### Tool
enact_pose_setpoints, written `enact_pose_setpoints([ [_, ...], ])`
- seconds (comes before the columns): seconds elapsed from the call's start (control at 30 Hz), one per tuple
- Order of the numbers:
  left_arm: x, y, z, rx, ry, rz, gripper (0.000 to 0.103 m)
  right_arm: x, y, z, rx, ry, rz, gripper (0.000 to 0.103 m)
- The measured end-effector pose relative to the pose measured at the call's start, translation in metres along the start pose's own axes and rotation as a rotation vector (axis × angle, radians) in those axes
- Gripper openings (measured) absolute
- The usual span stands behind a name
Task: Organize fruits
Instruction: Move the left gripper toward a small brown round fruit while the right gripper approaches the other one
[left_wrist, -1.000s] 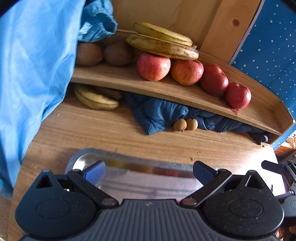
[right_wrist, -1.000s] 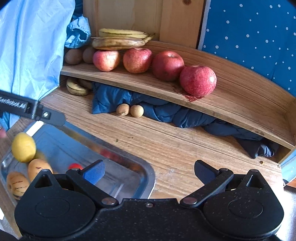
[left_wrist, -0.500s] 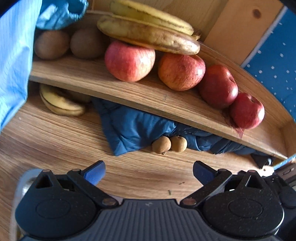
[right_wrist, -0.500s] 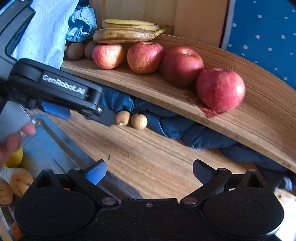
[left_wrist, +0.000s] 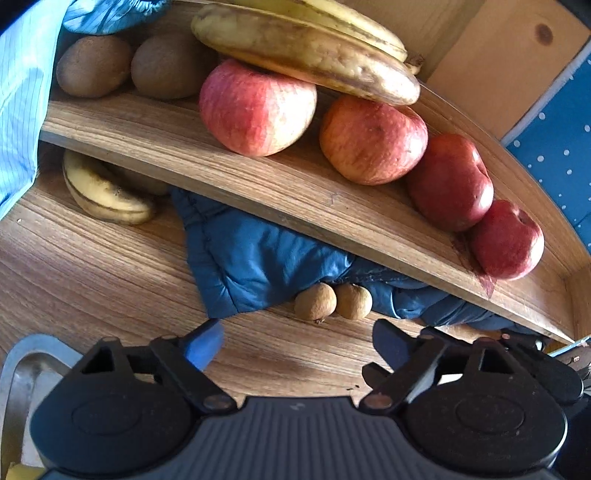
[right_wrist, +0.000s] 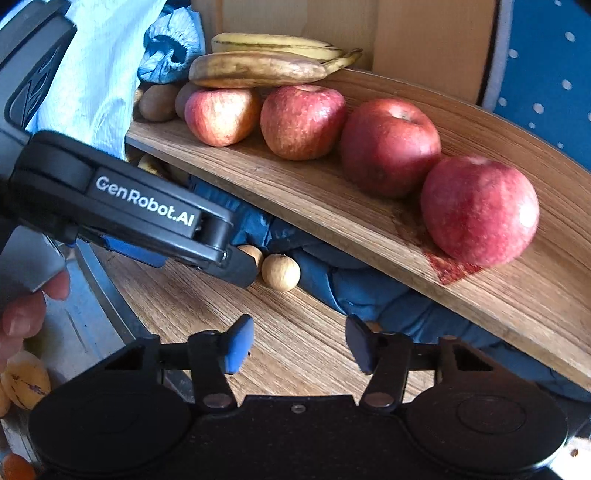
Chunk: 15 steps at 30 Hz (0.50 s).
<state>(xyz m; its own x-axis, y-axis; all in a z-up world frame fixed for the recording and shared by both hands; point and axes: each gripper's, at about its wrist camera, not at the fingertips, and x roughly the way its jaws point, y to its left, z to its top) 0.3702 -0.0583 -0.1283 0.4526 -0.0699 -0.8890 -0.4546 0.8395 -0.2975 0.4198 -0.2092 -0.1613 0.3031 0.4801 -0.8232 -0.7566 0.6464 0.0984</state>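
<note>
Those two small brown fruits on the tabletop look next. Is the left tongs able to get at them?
Probably yes: the left tongs are open, the two small brown fruits lie just ahead on bare wood, though the blue cloth crowds behind.

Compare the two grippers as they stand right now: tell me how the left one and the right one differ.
The left tool has its blue-padded fingers spread wide; the right tool has them closer together, though still apart. The left tool reaches toward the two small round tan fruits beside the crumpled blue cloth; the right tool sits farther back over the wooden table. Neither holds anything.
</note>
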Motion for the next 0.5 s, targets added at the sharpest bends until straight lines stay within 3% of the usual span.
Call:
enact_pose_setpoints([
  [0.33, 0.004, 0.001, 0.010, 0.006, 0.000, 0.001, 0.065, 0.013, 0.005, 0.009, -0.067, -0.012, 0.012, 0.044],
  [0.5, 0.010, -0.003, 0.019, 0.008, 0.000, 0.009, 0.058, 0.017, 0.008, 0.011, -0.113, -0.008, 0.012, 0.040],
])
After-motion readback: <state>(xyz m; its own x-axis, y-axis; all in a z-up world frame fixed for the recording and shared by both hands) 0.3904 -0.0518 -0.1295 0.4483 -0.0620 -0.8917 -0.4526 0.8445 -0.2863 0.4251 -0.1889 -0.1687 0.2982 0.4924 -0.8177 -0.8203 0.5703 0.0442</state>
